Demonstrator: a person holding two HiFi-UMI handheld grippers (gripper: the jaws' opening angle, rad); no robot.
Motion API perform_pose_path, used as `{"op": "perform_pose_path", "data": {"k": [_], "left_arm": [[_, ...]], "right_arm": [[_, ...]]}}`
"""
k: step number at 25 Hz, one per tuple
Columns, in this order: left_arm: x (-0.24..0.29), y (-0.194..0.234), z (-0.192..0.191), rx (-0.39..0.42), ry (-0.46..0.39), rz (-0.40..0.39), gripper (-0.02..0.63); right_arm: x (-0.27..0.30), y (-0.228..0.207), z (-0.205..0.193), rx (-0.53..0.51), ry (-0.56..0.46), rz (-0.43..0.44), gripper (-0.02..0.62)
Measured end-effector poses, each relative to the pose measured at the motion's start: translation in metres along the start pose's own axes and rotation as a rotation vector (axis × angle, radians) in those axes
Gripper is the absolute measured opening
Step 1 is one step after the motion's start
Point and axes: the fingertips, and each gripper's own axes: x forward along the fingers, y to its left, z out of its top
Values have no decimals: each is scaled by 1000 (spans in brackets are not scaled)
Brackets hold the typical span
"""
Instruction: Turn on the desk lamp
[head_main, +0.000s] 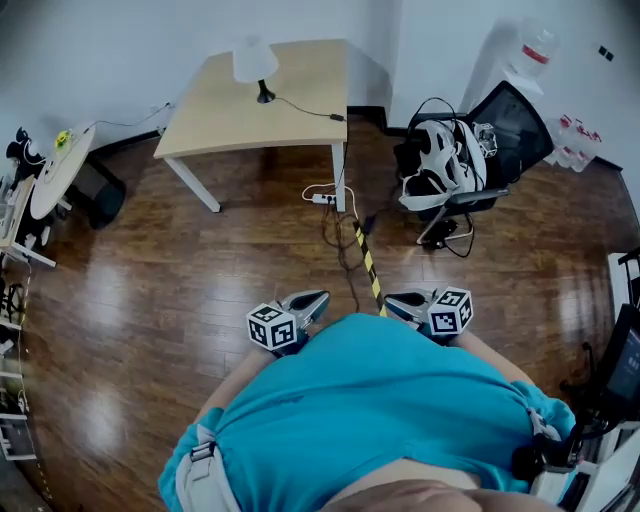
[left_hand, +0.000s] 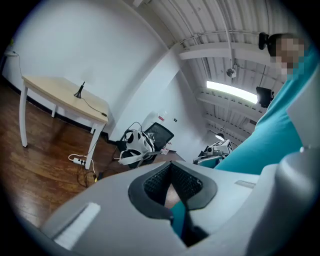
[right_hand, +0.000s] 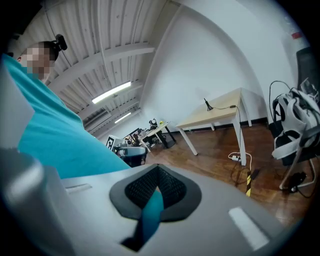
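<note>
A: Where's the desk lamp (head_main: 256, 62)?
B: Upright on the surface (head_main: 225, 120), well ahead, leftward; the left gripper (head_main: 318, 298) sits nearer.
A: Jaws?
B: Clenched on nothing, the right gripper (head_main: 393, 300) too.

The person wears a teal shirt (head_main: 370, 400). A grey strap (head_main: 203, 452) with a buckle lies at the shirt's left edge. The left gripper (head_main: 305, 303) and right gripper (head_main: 405, 302) have pale grey shells that taper to a point. Each carries a white cube with black square markers: the left cube (head_main: 272, 327) and the right cube (head_main: 450, 311). In the gripper views each shell is smooth grey with a white rectangular strip (left_hand: 75, 230). The black pads (left_hand: 156, 182) sit in a dark rounded recess and have a fine mesh texture.
</note>
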Motion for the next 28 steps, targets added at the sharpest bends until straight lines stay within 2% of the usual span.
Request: {"op": "perform_pose_path", "data": {"k": [3,6,9,12,14,16,19,22,25,28], "left_arm": [[68,-1,41,25,-19,35,0],[120,13,63,26,-8,52,0],[153,55,90,37,-9,99,0],[156,105,107,8,-38,140,0],[154,145,110,-7,-42,143,0],[156,196,131,-22,-44,126,0],[145,254,207,5,-48,62,0],[134,308,267,-18,-34,-6,0],[196,383,295,-46,11,-13,0],[267,420,297,-79,44,-25,0]], "right_arm": [[-34,-54,52,-17,22,55,2],[-42,-114,79,-4,35,85,2],[-22,-171,97,53,47,138,2],[10,-206,111,6,90,179,2],[38,-230,120,0,107,168,2],[73,-260,145,47,95,134,2],[132,-272,211,84,52,80,2],[192,-280,256,62,99,53,2],[220,-358,297,73,114,40,2],[207,-437,317,125,74,17,2]]}}
